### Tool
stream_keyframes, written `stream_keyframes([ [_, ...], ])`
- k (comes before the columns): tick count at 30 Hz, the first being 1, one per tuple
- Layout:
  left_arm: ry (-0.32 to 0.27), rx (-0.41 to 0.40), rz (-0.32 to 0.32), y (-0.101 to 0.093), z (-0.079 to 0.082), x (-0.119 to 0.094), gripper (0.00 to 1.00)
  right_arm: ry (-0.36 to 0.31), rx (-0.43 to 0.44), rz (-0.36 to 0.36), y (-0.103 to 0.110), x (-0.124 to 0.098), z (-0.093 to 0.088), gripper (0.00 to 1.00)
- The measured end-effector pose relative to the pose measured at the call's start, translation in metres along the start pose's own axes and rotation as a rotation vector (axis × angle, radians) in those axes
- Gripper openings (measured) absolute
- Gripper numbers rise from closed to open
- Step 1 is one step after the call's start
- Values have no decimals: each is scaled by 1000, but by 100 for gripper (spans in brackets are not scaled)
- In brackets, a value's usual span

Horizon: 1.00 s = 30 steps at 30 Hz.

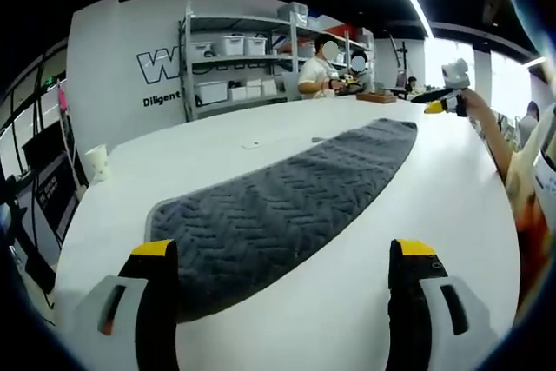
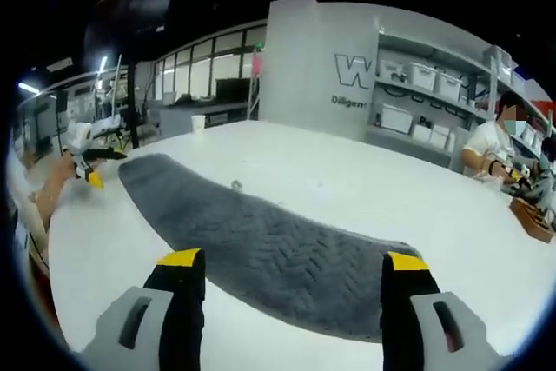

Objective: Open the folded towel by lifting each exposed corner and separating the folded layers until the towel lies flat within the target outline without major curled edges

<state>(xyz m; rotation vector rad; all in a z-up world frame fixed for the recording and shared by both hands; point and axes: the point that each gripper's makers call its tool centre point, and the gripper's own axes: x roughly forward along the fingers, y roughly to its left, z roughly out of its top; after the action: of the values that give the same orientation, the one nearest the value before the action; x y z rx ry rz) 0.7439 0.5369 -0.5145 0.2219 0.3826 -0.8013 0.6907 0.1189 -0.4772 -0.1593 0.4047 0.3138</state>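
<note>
The grey towel [image 1: 278, 206] lay as a long strip on the white table [image 1: 434, 206], toward 12 o'clock from both grippers. Left gripper [image 1: 282, 288] and right gripper [image 2: 291, 297] were wide apart, holding nothing. It looked soft, floppy, light; best pinched at a corner's top layer.

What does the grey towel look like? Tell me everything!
The towel is dark grey and looks soft and fluffy, with a zigzag pattern pressed into it and a thin paler edge. It lies on the white table as one long, narrow strip, so it seems still folded lengthwise. It looks smooth, with no big curls. Nothing grips it: the left tool and the right tool are open, one at each end.
</note>
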Motion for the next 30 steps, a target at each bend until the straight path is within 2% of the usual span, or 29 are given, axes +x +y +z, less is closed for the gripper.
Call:
stream_keyframes([
  [1,1,2,-1,-1,0,0,100,3,2,0,2,-1,0,79],
  [2,0,3,-2,-2,0,-1,100,2,20,-34,-35,-9,3,80],
  [3,0,3,-2,-2,1,-1,100,4,23,-31,-50,-13,4,79],
  [4,-1,2,-2,-2,1,-1,100,-7,62,-66,-66,-12,2,78],
  [8,-11,-8,5,-1,4,-1,100,-2,60,-110,-84,-10,-3,66],
  [11,-27,-20,6,0,7,-1,100,2,95,-105,-90,-5,-8,64],
  [13,-34,-25,6,0,8,-1,100,12,76,-112,-108,-3,-6,61],
  [14,-42,-30,6,0,10,-1,100,-11,83,-126,-117,0,-1,59],
  [16,-57,-40,7,1,12,-1,100,-2,55,-146,-137,4,-2,50],
  [21,-70,-47,14,3,15,-4,100,9,77,-213,-176,12,-10,38],
  [24,-65,-50,17,4,14,-5,100,15,85,-224,-198,18,-14,29],
  [26,-60,-49,21,5,13,-5,100,-3,118,-213,-209,22,-16,21],
  [28,-58,-50,20,5,13,-5,100,-2,122,-216,-215,23,-20,21],
  [30,-57,-52,20,5,13,-5,100,29,110,-226,-217,25,-28,23],
])
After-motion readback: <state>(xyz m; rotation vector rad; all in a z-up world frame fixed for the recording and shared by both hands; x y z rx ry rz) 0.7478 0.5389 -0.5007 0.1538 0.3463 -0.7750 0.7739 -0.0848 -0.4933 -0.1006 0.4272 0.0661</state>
